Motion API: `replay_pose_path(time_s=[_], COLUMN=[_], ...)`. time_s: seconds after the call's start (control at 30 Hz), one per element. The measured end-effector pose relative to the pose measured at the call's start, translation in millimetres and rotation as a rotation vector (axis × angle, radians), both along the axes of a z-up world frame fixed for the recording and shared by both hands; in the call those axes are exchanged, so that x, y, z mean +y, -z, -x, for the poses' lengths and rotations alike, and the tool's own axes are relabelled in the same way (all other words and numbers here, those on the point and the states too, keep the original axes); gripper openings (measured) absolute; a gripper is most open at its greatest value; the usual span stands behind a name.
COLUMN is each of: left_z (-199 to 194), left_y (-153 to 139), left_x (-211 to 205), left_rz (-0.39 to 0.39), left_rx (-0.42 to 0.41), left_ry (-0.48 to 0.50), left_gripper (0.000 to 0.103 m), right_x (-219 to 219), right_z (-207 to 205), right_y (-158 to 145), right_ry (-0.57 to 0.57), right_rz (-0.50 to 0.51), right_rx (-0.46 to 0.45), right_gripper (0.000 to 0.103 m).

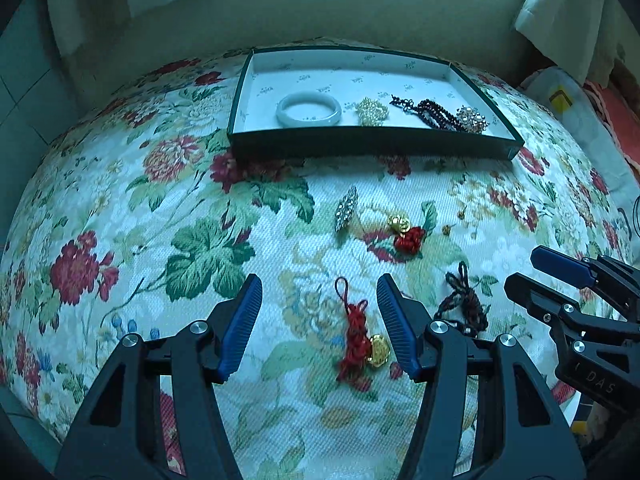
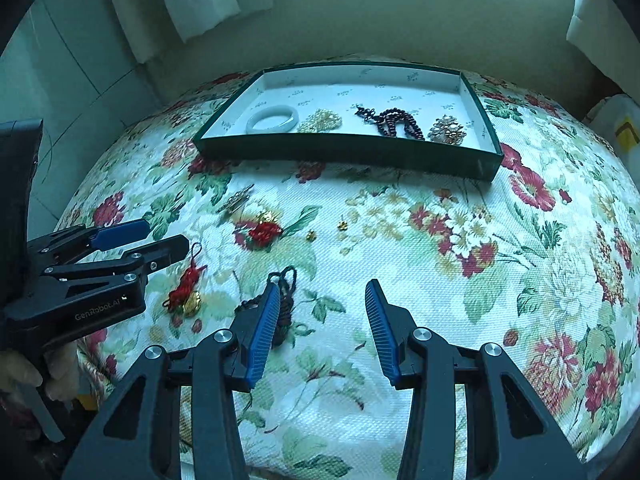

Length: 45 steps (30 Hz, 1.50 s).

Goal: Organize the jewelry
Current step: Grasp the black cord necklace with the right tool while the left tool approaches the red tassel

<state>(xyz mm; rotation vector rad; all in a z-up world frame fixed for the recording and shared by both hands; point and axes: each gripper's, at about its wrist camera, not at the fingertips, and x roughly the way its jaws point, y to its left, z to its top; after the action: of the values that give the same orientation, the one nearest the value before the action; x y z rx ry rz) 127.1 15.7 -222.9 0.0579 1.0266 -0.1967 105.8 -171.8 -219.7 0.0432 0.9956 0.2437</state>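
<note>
The left gripper [image 1: 320, 322] hung wide apart and empty over the flowered cloth [image 1: 120, 208], its blue pads to either side of a red knotted charm [image 1: 354, 344] with a gold bead, which lay loose on the cloth. The right gripper [image 2: 320, 330] was just as wide and held nothing; a dark cord bracelet [image 2: 286, 292] sat against its left pad. Farther back, the tray [image 1: 372, 146] already held a pale bangle [image 1: 309, 109], a pearl piece [image 1: 372, 110], dark beads [image 1: 432, 114] and a brooch [image 1: 474, 119], while a silver brooch [image 1: 347, 208], a second red charm [image 1: 408, 234] and tiny gold bits remained on the cloth near it. The likely trouble was the soft cord: a shallow pinch could catch only the loop or tassel, letting the bead swing and slip free, or snag the weave. The two tools, close together, could also bump.
</note>
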Motion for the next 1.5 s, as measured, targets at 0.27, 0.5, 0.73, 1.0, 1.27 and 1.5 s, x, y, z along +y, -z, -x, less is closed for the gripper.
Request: replay_pose_path(time_s=[0.27, 0.5, 0.73, 1.0, 1.27, 1.5], left_z=[20.5, 27.0, 27.5, 27.2, 26.4, 23.7], left_y=[2.3, 3.2, 7.6, 10.0, 8.7, 11.3], left_x=[7.0, 13.1, 16.0, 14.2, 7.0, -7.6], left_rz=[-0.014, -0.021, -0.018, -0.016, 0.003, 0.018], left_rx=[0.01, 0.015, 0.031, 0.039, 0.039, 0.046], left_ry=[0.0, -0.005, -0.016, -0.013, 0.006, 0.038], left_gripper=[0.059, 0.059, 0.059, 0.059, 0.059, 0.059], right_x=[28.9, 43.2, 48.8, 51.8, 38.9, 22.9], right_z=[18.4, 15.5, 9.0, 5.7, 4.3, 2.4], right_y=[7.1, 12.5, 23.0, 26.9, 23.9, 18.8], right_ry=[-0.101, -0.147, -0.164, -0.174, -0.136, -0.097], right_rz=[0.006, 0.011, 0.024, 0.067, 0.076, 0.078], right_rx=[0.023, 0.036, 0.062, 0.053, 0.04, 0.026], right_gripper=[0.031, 0.029, 0.029, 0.02, 0.019, 0.019])
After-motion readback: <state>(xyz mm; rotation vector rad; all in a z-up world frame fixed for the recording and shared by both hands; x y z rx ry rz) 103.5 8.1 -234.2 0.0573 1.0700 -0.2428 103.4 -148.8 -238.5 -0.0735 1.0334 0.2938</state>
